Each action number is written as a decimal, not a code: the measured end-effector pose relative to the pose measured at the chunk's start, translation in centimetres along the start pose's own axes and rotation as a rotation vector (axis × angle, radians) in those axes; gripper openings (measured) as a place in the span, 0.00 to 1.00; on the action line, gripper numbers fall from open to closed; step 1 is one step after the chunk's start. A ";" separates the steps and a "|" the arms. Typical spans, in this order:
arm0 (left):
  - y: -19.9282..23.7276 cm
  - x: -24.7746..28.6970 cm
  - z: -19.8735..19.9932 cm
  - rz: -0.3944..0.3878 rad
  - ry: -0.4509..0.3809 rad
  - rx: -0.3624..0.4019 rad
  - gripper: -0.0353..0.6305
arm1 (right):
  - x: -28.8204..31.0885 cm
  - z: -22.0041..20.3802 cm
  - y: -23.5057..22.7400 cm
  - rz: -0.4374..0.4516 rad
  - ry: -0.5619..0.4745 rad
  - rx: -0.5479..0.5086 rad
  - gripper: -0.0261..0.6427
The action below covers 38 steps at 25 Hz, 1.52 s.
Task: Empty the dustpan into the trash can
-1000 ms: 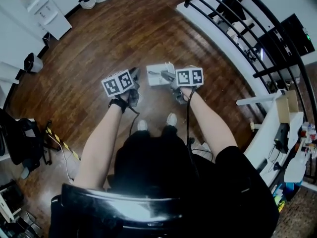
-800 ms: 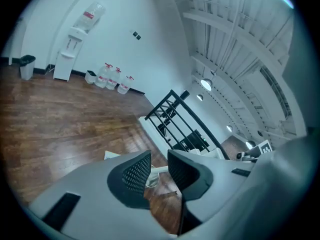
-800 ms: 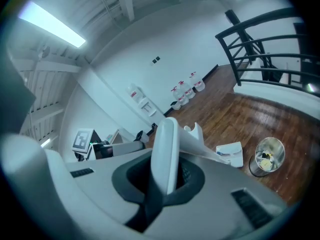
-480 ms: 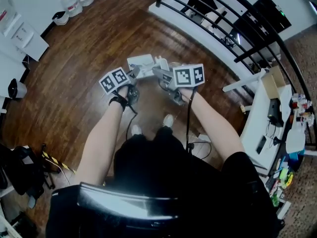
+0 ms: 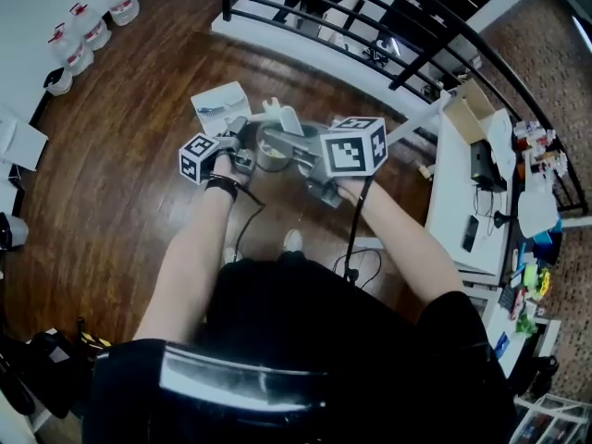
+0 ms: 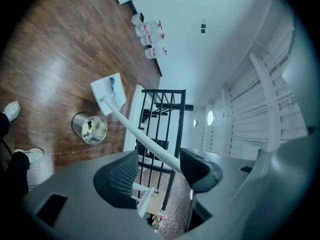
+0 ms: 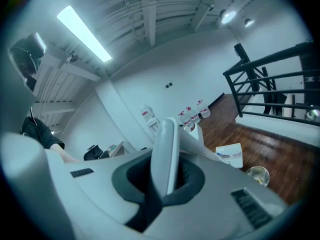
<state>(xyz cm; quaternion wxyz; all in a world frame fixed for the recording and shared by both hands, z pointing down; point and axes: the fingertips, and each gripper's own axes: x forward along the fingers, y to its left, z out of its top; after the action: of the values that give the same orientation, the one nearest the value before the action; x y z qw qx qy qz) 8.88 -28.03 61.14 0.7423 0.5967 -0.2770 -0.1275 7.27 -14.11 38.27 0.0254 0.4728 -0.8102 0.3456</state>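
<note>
Dark wooden plank floor (image 5: 111, 202), black metal stair railing (image 5: 370, 12) beyond it, clear red-capped water jugs (image 5: 92, 28) along the white wall (image 5: 28, 12).

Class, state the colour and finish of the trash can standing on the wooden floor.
Shiny silver metal; the trash can shows best in the left gripper view.

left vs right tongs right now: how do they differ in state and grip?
1. Left tongs stand with jaws wide apart and have just been opening; right tongs have their jaws shut.
2. The dustpan handle runs between the left jaws without being pinched, while the right tongs clamp it.

Shared: both sit along the same handle and flank the trash can in the head view.
</note>
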 end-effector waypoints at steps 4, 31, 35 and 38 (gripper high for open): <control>-1.3 3.7 -5.1 -0.028 0.047 -0.052 0.47 | -4.9 0.4 -1.3 -0.027 -0.046 0.010 0.06; -0.7 9.6 -32.0 0.055 0.552 -0.219 0.33 | -18.9 -6.0 -3.5 -0.265 0.273 -0.185 0.06; -0.5 9.8 -32.3 0.048 0.577 -0.235 0.32 | -18.5 -6.8 -3.7 -0.257 0.401 -0.260 0.06; 0.1 10.3 -31.3 0.043 0.515 -0.273 0.32 | -18.1 -7.9 -3.7 -0.241 0.538 -0.356 0.07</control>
<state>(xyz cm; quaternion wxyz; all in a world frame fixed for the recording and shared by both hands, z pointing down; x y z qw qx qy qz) 34.85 -7.88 59.69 0.8642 0.4979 -0.0724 0.0080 17.88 2.86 39.64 0.3608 0.4452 -0.7605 0.3055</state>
